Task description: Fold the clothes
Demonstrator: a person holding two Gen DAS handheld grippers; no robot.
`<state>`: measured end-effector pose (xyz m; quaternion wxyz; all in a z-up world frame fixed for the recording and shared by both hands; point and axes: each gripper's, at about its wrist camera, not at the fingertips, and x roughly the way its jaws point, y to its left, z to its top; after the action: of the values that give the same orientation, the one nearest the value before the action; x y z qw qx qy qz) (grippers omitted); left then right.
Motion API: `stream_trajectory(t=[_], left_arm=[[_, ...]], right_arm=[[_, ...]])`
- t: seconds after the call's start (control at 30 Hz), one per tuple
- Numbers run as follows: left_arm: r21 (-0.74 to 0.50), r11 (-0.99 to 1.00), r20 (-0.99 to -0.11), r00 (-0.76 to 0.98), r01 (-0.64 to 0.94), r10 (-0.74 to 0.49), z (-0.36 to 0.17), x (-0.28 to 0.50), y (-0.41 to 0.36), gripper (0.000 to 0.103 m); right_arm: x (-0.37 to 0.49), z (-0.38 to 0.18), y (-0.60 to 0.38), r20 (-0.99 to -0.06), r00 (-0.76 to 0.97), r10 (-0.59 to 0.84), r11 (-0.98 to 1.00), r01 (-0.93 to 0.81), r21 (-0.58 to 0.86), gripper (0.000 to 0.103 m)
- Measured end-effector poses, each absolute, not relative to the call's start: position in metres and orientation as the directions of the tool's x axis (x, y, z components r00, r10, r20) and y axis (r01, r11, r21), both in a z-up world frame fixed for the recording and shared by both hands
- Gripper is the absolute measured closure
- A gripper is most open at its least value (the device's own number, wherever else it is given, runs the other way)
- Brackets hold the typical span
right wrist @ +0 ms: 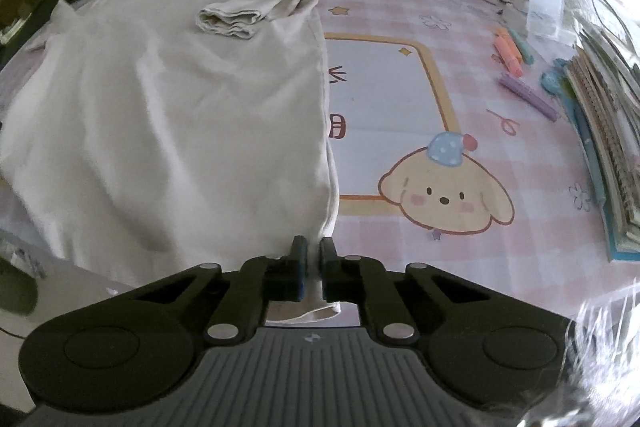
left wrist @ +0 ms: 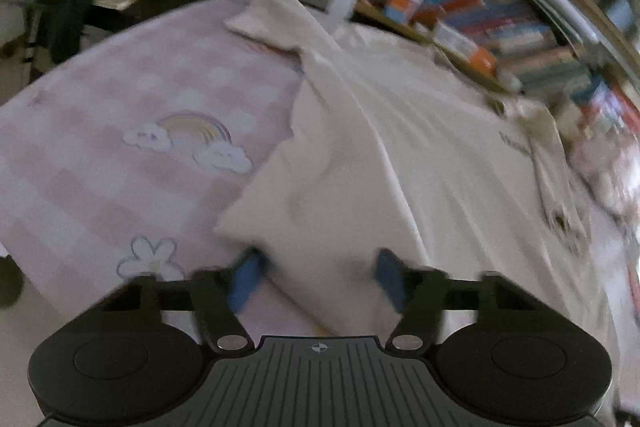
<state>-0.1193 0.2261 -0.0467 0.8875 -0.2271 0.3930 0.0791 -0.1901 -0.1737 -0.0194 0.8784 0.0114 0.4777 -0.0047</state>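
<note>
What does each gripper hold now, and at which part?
The right gripper is shut on the beige shirt, pinching its bottom hem at the corner. The left gripper is open around the shirt's other bottom corner, holding nothing yet.

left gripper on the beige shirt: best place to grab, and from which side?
The near hem corner of the beige shirt, approached from the table's front edge. The right gripper is already shut on the hem's other corner, and the left gripper sits open with that hem edge between its pads. Cloth there looks flat and thin, so a low pinch should catch it.
</note>
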Motion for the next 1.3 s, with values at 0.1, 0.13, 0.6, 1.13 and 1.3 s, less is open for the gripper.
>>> stream_trajectory(t=[0.1, 0.13, 0.6, 1.13, 1.3], left_arm=[[-0.413, 0.839, -0.69, 0.723, -0.354, -0.034, -0.033, -0.109, 0.221, 0.101], [-0.416, 0.854, -0.662, 0.748, -0.313, -0.048, -0.023, -0.1, 0.209, 0.101], [-0.188, 0.957, -0.638, 0.714, 0.219, -0.289, 0.011, -0.056, 0.113, 0.054], [-0.154, 0.985, -0.74, 0.652, 0.075, -0.165, -0.007, 0.013, 0.119, 0.094], [-0.312, 0.95, -0.602, 0.777, -0.016, -0.185, 0.058, -0.076, 0.161, 0.096]], right_arm=[[-0.191, -0.02, -0.17, -0.832, 0.554, -0.014, 0.999, 0.039, 0.009, 0.097], [-0.191, -0.02, -0.169, -0.83, 0.557, -0.02, 0.999, 0.041, 0.003, 0.097], [-0.19, -0.02, -0.172, -0.826, 0.564, -0.027, 0.997, 0.076, 0.02, 0.097], [-0.193, -0.021, -0.169, -0.819, 0.572, -0.041, 0.999, 0.047, -0.018, 0.097], [-0.192, -0.021, -0.17, -0.821, 0.571, -0.03, 0.999, 0.043, -0.007, 0.097]])
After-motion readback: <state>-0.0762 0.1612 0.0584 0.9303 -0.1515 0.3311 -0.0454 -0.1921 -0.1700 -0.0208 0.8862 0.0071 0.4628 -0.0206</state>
